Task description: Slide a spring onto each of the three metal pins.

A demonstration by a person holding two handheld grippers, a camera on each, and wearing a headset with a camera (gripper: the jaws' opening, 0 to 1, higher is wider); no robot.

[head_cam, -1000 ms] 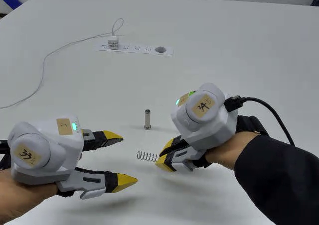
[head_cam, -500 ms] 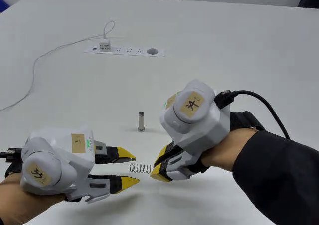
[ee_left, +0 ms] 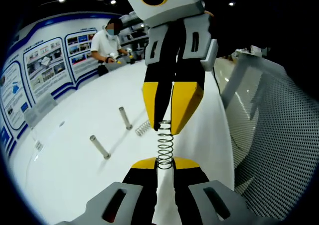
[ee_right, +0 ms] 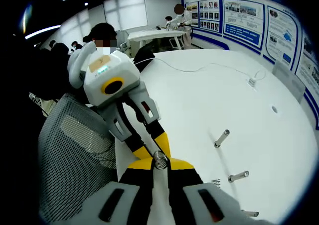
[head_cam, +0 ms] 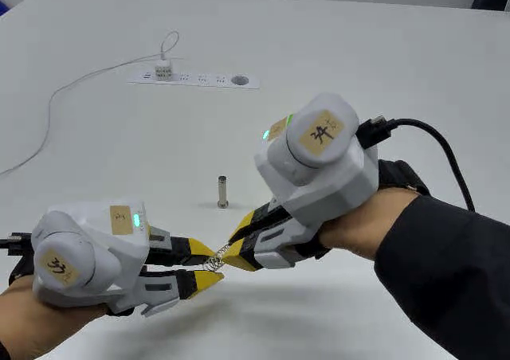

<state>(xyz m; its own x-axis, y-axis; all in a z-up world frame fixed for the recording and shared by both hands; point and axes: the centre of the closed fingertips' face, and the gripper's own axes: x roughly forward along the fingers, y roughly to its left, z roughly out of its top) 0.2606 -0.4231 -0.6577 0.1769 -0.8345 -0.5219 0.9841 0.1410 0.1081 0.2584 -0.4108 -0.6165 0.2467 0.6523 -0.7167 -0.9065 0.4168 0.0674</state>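
A small steel spring [head_cam: 215,257] hangs in the air just above the white table [head_cam: 382,81], held at both ends. My right gripper [head_cam: 231,256] is shut on one end and my left gripper [head_cam: 212,265] is shut on the other. In the left gripper view the spring [ee_left: 164,145] runs from my own jaws up to the right gripper's yellow fingers [ee_left: 184,103]. One metal pin [head_cam: 222,192] stands upright behind the grippers. Two pins [ee_left: 125,118] [ee_left: 99,147] and a loose spring [ee_left: 142,128] sit on the table. The right gripper view has three pins [ee_right: 222,138] [ee_right: 238,176] [ee_right: 249,213].
A white power strip [head_cam: 199,79] with a plugged-in adapter and a trailing cable [head_cam: 80,81] lies at the far side of the table. A mesh chair [ee_left: 279,135] stands beside the table. People stand in the background of the room.
My left gripper has moved right to the spring and shut on its free end. My right gripper has lifted and tilted, raising the spring off the table.
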